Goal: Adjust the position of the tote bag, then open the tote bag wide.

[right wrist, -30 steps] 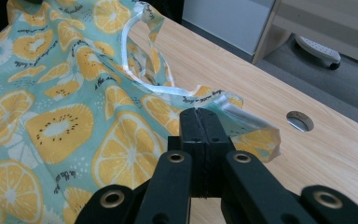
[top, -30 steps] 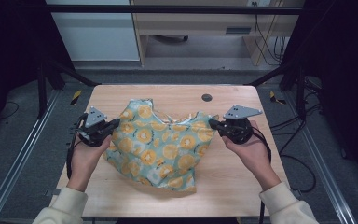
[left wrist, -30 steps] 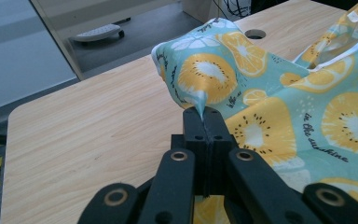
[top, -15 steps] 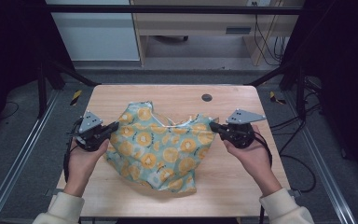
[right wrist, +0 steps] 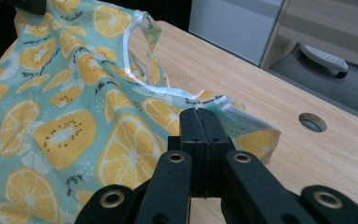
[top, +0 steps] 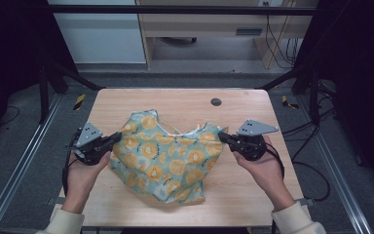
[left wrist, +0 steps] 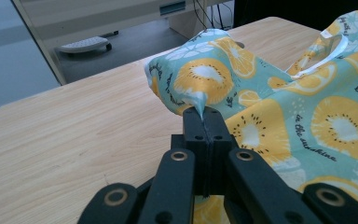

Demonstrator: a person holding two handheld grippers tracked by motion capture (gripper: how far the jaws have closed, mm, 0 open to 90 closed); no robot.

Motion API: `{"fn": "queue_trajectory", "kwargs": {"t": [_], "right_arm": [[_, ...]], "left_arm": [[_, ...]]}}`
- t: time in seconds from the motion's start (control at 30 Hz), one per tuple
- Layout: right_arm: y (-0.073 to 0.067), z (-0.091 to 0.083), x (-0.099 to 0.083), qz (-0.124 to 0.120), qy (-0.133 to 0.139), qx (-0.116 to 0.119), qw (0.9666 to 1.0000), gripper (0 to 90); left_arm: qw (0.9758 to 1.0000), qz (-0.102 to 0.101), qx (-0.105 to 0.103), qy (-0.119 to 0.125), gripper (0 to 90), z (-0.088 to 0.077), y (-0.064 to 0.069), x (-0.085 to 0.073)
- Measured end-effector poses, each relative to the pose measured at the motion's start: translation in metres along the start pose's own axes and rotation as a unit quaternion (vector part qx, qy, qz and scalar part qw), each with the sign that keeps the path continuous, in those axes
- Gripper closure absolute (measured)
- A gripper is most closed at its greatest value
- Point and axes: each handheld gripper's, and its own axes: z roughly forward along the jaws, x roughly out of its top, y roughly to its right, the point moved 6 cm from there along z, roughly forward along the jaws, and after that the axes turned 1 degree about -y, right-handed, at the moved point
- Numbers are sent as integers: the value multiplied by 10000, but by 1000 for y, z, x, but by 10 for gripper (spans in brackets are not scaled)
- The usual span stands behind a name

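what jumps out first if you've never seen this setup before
The eye lands first on the teal garment printed with yellow citrus slices, spread in the middle of the wooden table. Next come the two black tools pinching it at opposite edges: the left gripper and the right gripper, each shut on a fold of the fabric. A small round hole sits in the tabletop beyond the garment.
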Motion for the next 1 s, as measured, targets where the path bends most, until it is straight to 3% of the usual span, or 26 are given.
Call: {"fn": "queue_trajectory", "kwargs": {"t": [0.53, 1.0], "right_arm": [[-12, -10, -5, -54, 86, 89, 9999, 900], [-16, -7, -13, -57, 35, 130, 9999, 900]], "left_arm": [[9999, 56, -16, 125, 900, -14, 7, -7], [9999, 72, -135, 70, 900, -25, 16, -28]]}}
